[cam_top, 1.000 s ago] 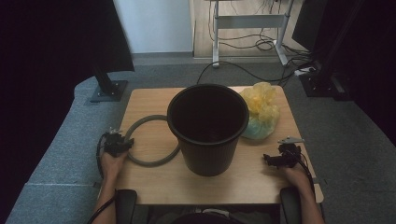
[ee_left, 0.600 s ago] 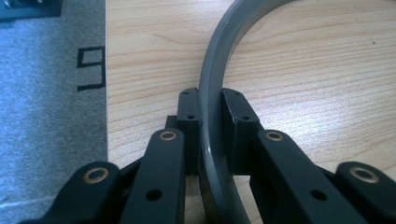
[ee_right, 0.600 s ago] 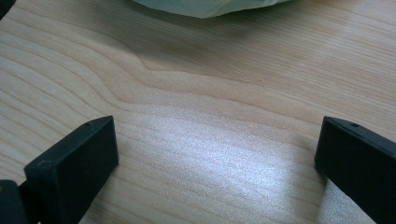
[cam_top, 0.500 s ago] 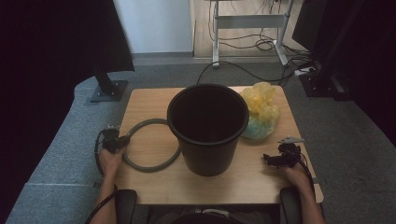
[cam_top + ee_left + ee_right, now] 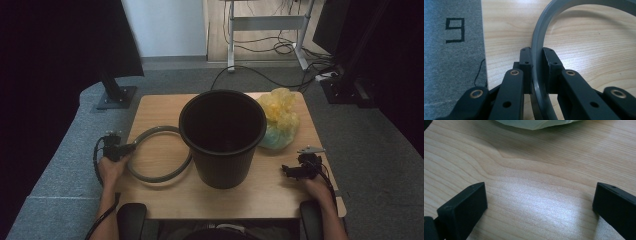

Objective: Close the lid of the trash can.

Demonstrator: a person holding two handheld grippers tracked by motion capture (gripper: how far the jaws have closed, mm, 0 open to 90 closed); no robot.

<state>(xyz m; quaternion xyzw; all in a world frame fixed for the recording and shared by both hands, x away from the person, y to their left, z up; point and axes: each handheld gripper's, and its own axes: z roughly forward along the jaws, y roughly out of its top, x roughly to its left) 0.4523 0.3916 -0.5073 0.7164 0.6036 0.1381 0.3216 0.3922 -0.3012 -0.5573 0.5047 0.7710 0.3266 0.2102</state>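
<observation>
Left gripper's got the ring, bin's next

High view: grey ring (image 5: 159,155) lies on the table (image 5: 150,107) left of the black bin (image 5: 222,137), left gripper (image 5: 120,149) at its outer edge. Left gripper view: jaws just closed, clamped on the ring (image 5: 539,50), so lift it level. Right gripper view: jaws wide apart, empty, near the yellow bag (image 5: 534,123).

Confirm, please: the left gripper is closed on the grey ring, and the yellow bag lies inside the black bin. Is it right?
Not quite. The yellow bag lies on the table beside the black bin, not inside it, as the high view shows. The rest holds: the left gripper is closed on the grey ring.
</observation>
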